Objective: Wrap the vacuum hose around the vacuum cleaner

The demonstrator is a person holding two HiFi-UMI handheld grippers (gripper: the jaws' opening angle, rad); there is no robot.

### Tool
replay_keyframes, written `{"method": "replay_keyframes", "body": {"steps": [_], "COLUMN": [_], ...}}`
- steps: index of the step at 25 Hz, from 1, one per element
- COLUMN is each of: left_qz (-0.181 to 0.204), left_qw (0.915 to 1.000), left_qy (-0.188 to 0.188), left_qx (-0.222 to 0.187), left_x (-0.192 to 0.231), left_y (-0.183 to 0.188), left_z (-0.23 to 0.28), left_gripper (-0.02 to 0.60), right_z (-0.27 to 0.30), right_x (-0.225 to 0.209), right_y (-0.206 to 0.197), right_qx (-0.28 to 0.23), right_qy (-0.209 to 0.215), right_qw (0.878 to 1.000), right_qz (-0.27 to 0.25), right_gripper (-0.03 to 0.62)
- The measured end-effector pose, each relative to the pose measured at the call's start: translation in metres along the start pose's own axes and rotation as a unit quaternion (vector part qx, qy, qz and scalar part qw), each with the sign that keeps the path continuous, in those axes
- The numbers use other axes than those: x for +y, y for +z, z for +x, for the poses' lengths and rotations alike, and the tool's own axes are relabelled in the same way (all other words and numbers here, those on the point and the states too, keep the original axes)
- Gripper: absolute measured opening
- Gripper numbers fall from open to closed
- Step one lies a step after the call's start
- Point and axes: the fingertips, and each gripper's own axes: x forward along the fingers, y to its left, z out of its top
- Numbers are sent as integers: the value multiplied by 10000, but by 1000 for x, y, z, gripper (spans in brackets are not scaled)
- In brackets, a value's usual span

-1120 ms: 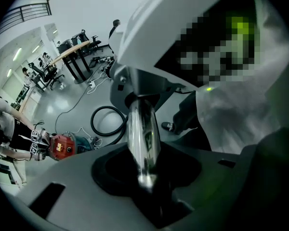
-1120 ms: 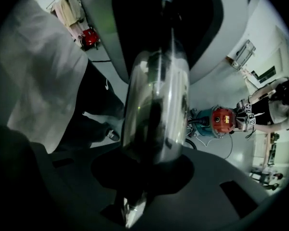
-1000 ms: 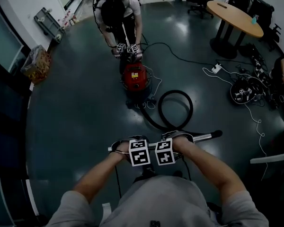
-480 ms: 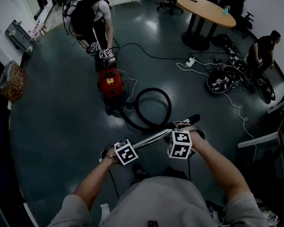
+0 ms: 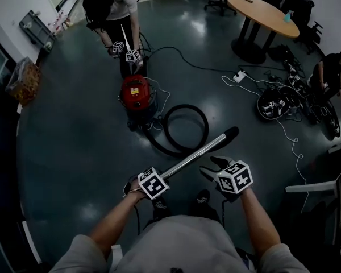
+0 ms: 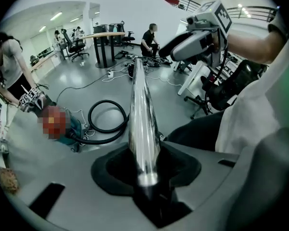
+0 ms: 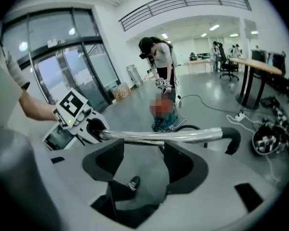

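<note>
The red vacuum cleaner (image 5: 137, 92) stands on the dark floor, and its black hose (image 5: 184, 127) lies in a loop to its right. From the loop a chrome wand (image 5: 193, 155) slants toward me. My left gripper (image 5: 145, 186) is shut on the wand's near end; in the left gripper view the wand (image 6: 139, 129) runs up between the jaws. My right gripper (image 5: 211, 166) hangs just right of the wand, apart from it. Its jaws have just been opening and hold nothing. In the right gripper view the wand (image 7: 159, 136) crosses beyond the fingertips.
Another person (image 5: 116, 7) with two grippers bends over the far side of the vacuum. A round wooden table (image 5: 264, 16) stands at the back right. Cables and a power strip (image 5: 238, 75) trail across the floor to a seated person (image 5: 329, 67). A white chair (image 5: 315, 186) is at my right.
The right gripper let go of the wand, rolled, and drew off to the right. The wand swung from level to a diagonal, with the left gripper holding its end.
</note>
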Motion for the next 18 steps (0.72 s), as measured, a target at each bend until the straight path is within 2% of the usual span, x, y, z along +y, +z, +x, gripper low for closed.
{"method": "replay_keyframes", "body": {"steps": [2, 4, 8, 11, 14, 18], "left_qz": [-249, -470, -755, -968, -1065, -998], "left_qw": [9996, 9987, 9966, 9946, 9936, 9941], "left_qy": [119, 192, 330, 366, 362, 392], "left_qx": [-37, -53, -21, 30, 47, 128], "left_x": [-8, -18, -35, -46, -56, -68], "left_y": [21, 43, 87, 107, 120, 132], "left_z": [8, 17, 35, 44, 54, 60], "left_gripper": [161, 162, 163, 163, 163, 163], "right_z": [3, 4, 9, 16, 24, 36], "right_x": [-18, -37, -74, -82, -88, -92], "right_y": [-5, -10, -18, -24, -27, -32], "right_qx": [-227, -439, -636, -747, -919, -931], "right_qy": [267, 522, 873, 1143, 1264, 1435], "right_qw": [9976, 9898, 9665, 9414, 9182, 8976], "right_qz": [602, 1249, 2329, 3084, 3638, 4062], "right_gripper": [279, 316, 325, 325, 325, 325]}}
